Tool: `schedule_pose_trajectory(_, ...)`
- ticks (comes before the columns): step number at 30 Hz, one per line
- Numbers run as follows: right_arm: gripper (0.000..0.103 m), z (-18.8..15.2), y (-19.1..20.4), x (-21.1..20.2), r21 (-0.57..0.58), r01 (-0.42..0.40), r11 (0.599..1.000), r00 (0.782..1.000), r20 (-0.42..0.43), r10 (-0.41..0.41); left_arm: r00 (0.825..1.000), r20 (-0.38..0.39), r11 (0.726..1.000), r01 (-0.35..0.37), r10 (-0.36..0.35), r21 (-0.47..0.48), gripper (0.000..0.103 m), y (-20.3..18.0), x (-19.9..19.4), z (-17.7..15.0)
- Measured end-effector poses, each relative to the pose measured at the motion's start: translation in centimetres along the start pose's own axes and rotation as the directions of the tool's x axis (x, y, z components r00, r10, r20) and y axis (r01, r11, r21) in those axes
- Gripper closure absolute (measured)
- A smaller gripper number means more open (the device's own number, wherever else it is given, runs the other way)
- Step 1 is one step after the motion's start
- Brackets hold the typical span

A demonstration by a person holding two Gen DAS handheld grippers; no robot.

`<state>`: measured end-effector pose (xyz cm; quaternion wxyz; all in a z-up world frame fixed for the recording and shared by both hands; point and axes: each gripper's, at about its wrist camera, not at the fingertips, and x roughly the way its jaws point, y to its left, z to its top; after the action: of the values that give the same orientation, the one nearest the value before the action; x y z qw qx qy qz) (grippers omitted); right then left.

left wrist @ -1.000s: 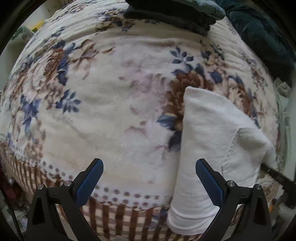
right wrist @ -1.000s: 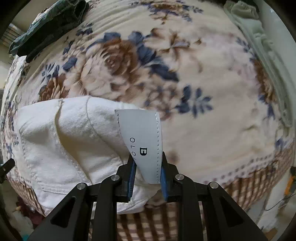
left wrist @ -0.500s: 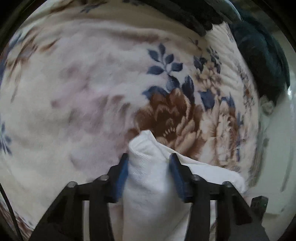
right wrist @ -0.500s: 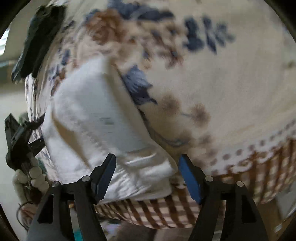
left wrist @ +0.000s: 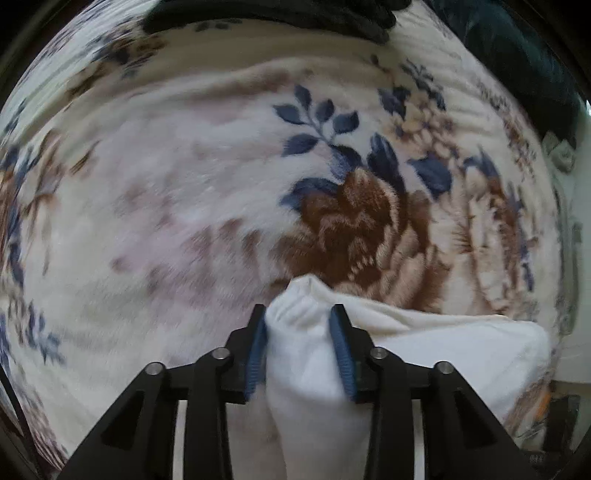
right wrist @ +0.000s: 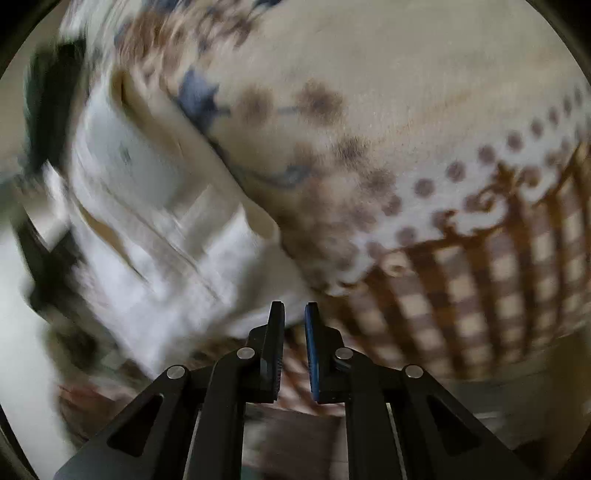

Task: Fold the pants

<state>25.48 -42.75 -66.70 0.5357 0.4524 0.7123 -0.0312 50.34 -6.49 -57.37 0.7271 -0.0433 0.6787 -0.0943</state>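
Observation:
The white pants (left wrist: 436,354) lie folded on the floral blanket (left wrist: 184,192). My left gripper (left wrist: 300,317) is shut on a thick folded end of the pants, which bulges between its blue pads. In the blurred right wrist view the pants (right wrist: 147,221) lie to the left on the blanket (right wrist: 406,110). My right gripper (right wrist: 294,310) is nearly closed with nothing between its fingers, just off the pants' near right corner at the blanket's checked border.
Dark folded clothes (left wrist: 280,14) lie at the far edge of the bed, and a dark teal garment (left wrist: 517,55) at the far right. The checked blanket border (right wrist: 498,258) hangs over the bed's edge.
My left gripper closed on the folded end of the pants. My right gripper let go of the labelled waistband, opened, swung away to the right and closed again, empty.

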Motion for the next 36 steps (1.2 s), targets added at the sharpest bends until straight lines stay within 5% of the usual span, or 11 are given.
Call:
schedule_pose_trajectory(1, 0.078, 0.1, -0.1, -0.6, 0.003, -0.042, 0.999, 0.999, 0.032, 0.042, 1.0, 0.023, 1.0, 0.0, 0.0, -0.013, 0.059, 0.4, -1.2, -0.6)
schedule_pose_trajectory(3, 0.022, 0.3, -0.1, -1.5, -0.004, -0.09, 0.996, 0.993, 0.077, 0.09, 0.996, 0.076, 0.999, -0.033, 0.035, -0.029, 0.032, 0.9, -3.5, -2.3)
schedule_pose_trajectory(4, 0.02, 0.5, 0.0, -1.8, -0.005, -0.126, 0.992, 0.987, 0.102, 0.126, 0.994, 0.092, 0.998, -0.052, 0.055, -0.035, 0.023, 1.1, -4.3, -3.0)
schedule_pose_trajectory(8, 0.025, 2.4, 1.2, -0.1, -0.011, -0.153, 0.988, 0.983, 0.099, 0.153, 0.989, 0.11, 0.994, -0.093, 0.099, -0.055, 0.017, 1.6, -6.0, -6.8)
schedule_pose_trajectory(10, 0.073, 2.4, 1.6, 0.9, -0.009, -0.113, 0.994, 0.985, 0.128, 0.113, 0.988, 0.083, 0.99, -0.125, 0.13, -0.064, 0.016, 2.1, -6.2, -8.5)
schedule_pose_trajectory(12, 0.089, 1.5, 2.5, -0.6, -0.056, -0.027, 0.998, 0.984, 0.175, 0.036, 0.992, 0.052, 0.991, -0.111, 0.115, -0.074, 0.016, 2.2, -6.3, -10.1)
schedule_pose_trajectory(17, 0.092, -3.2, 3.7, -5.2, -0.066, -0.012, 0.998, 0.966, 0.257, 0.029, 0.999, -0.011, 0.996, -0.039, 0.038, -0.075, 0.016, 0.8, -6.1, -14.1)
schedule_pose_trajectory(21, 0.101, -5.0, 1.1, -3.7, -0.029, 0.1, 0.995, 0.966, 0.243, -0.09, 0.997, -0.058, 0.998, -0.052, 0.049, -0.048, 0.016, -0.1, -3.1, -15.4)
schedule_pose_trajectory(27, 0.095, -3.3, -4.1, -0.1, 0.116, -0.103, 0.988, 0.991, 0.102, 0.092, 0.996, -0.072, 0.998, -0.054, 0.052, -0.015, 0.007, 0.1, -1.6, -14.4)
schedule_pose_trajectory(31, 0.037, -2.2, -3.3, -2.6, 0.079, -0.147, 0.986, 0.972, 0.197, 0.129, 0.997, -0.062, 0.999, -0.053, 0.054, 0.006, 0.006, -0.2, -1.5, -14.2)
schedule_pose_trajectory(36, 0.031, 0.8, -0.9, -0.4, 0.026, -0.2, 0.979, 0.971, 0.142, 0.194, 0.997, -0.06, 0.999, -0.052, 0.052, -0.01, 0.006, -0.3, -1.1, -14.0)
